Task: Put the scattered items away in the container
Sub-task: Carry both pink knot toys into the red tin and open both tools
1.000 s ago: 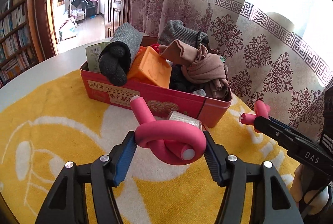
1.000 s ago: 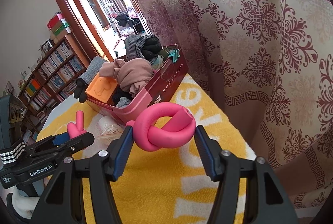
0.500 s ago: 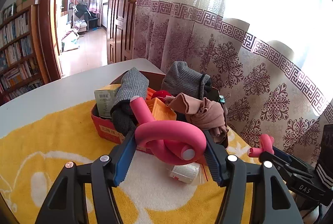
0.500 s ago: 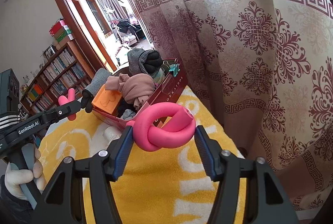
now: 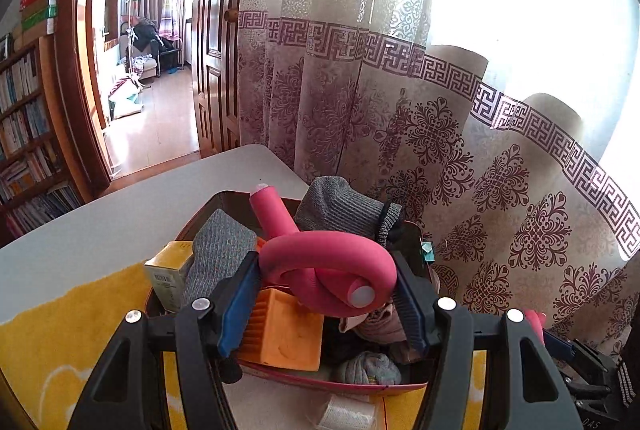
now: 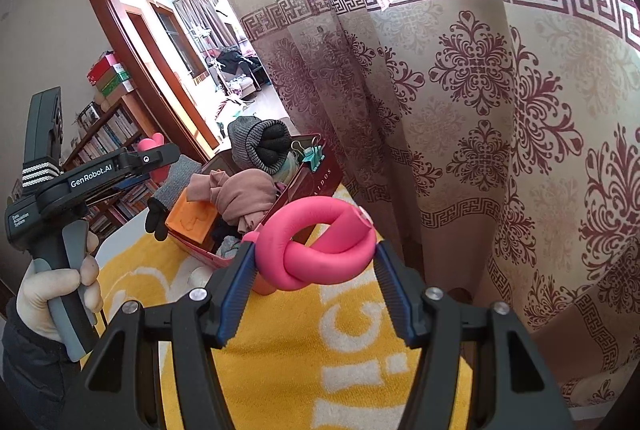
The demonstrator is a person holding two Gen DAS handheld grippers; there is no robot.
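Note:
My left gripper (image 5: 326,284) is shut on a knotted pink foam roller (image 5: 328,266) and holds it in the air right over the red box (image 5: 360,386). The box is full of grey socks (image 5: 344,206), an orange block (image 5: 284,334) and a brown cloth (image 6: 240,198). My right gripper (image 6: 314,266) is shut on a second knotted pink foam roller (image 6: 316,246), held above the yellow towel (image 6: 320,350) to the right of the box (image 6: 320,178). The left gripper also shows in the right wrist view (image 6: 120,166).
A small white wrapped item (image 5: 348,414) lies on the towel just in front of the box. A patterned curtain (image 5: 440,150) hangs close behind the box and on the right. The grey table (image 5: 120,214) extends left towards a doorway and bookshelves.
My left gripper has risen and moved forward with its roller, from low over the towel in front of the box to above the box. My right gripper has held nearly still.

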